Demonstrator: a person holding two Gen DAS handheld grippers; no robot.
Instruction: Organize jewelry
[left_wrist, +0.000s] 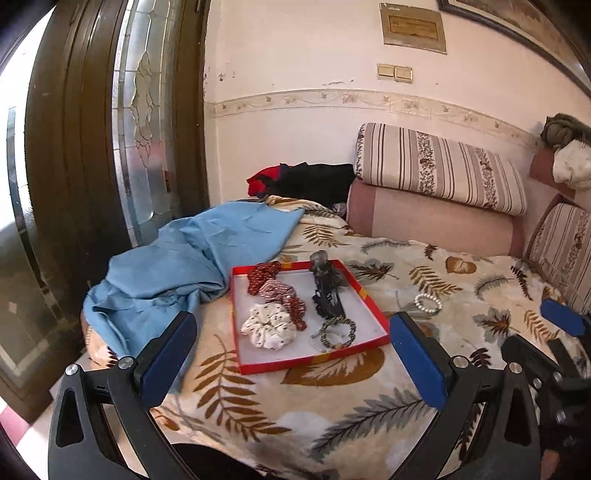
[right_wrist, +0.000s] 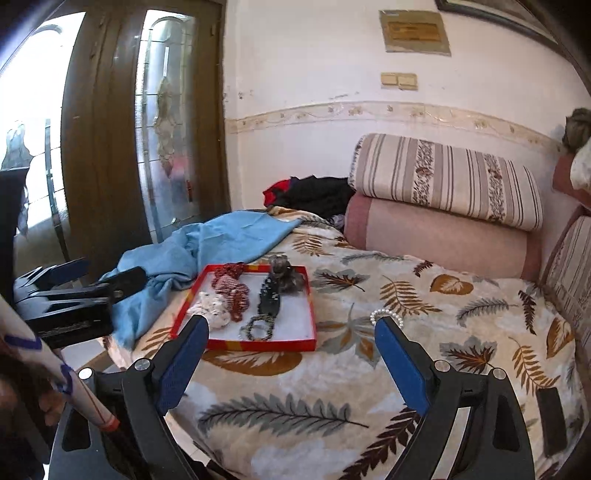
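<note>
1. Leaf-patterned blanket (left_wrist: 369, 398) covers a bed that fills the near and middle ground of both views, and on it sits a shallow red tray (left_wrist: 369, 295) with a white floor
2. Inside the tray, on the left, a white scrunchie (left_wrist: 267, 328) lies nearest, with a red patterned scrunchie (left_wrist: 277, 290) just beyond it, the two touching
3. On the right side of the tray a dark hair clip (left_wrist: 327, 291) runs from far to near, and a green beaded bracelet (left_wrist: 338, 332) lies at its near end
4. Outside the tray, to its right on the blanket, a pearl bracelet (left_wrist: 428, 303) lies by itself, near the tray but apart from it
5. Left of the tray a blue cloth (left_wrist: 192, 258) is bunched up and hangs over the bed's left edge
6. Left gripper (left_wrist: 291, 365) hovers on the near side of the tray, its jaws wide apart with nothing between the blue pads
7. Right gripper (right_wrist: 291, 363) hovers likewise, jaws spread and holding nothing; the pearl bracelet shows just above its right pad
8. At the far side a striped cushion (left_wrist: 439, 166) rests on a pink bolster (left_wrist: 432, 221) against the wall, with dark and red clothes (left_wrist: 306, 181) heaped to their left
9. A dark wooden door with patterned glass (left_wrist: 144, 122) stands at the far left
</note>
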